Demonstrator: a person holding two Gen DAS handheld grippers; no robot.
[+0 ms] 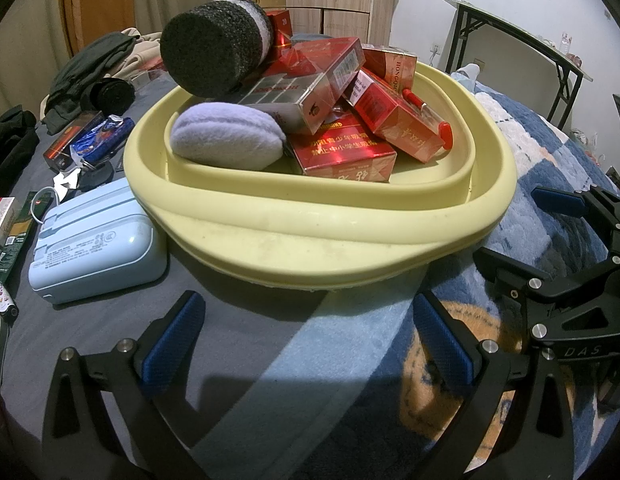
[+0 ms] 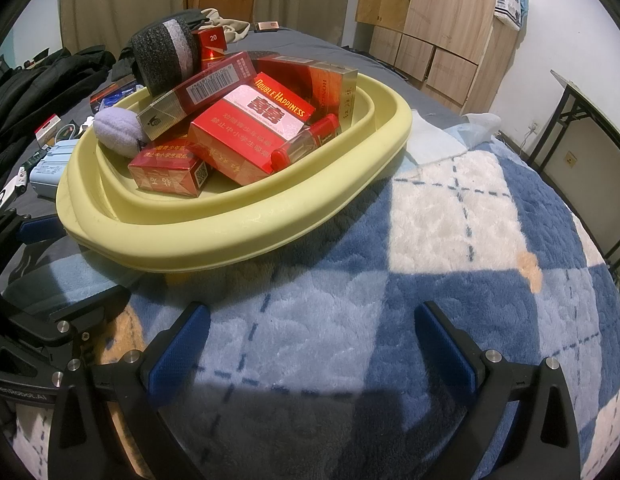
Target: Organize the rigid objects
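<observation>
A pale yellow basin (image 1: 310, 236) (image 2: 246, 240) sits on the bed, piled with several red cigarette boxes (image 1: 341, 152) (image 2: 246, 136), a grey foam roll (image 1: 214, 52) (image 2: 162, 56), a lilac plush pad (image 1: 226, 136) (image 2: 118, 130) and a red-capped tube (image 1: 425, 112) (image 2: 306, 142). My left gripper (image 1: 310, 332) stands open just in front of the basin's near rim, nothing between its blue pads (image 1: 172, 340). My right gripper (image 2: 311, 344) is open over the checked blanket, right of the basin. The right gripper also shows at the left wrist view's right edge (image 1: 565, 240).
A light blue case (image 1: 94, 248) lies left of the basin, with small boxes and wrappers (image 1: 86, 140) and dark clothes (image 1: 94, 68) beyond it. The blue and white blanket (image 2: 449, 220) covers the right side. A black-framed table (image 1: 521, 40) and wooden cupboards (image 2: 437, 20) stand behind.
</observation>
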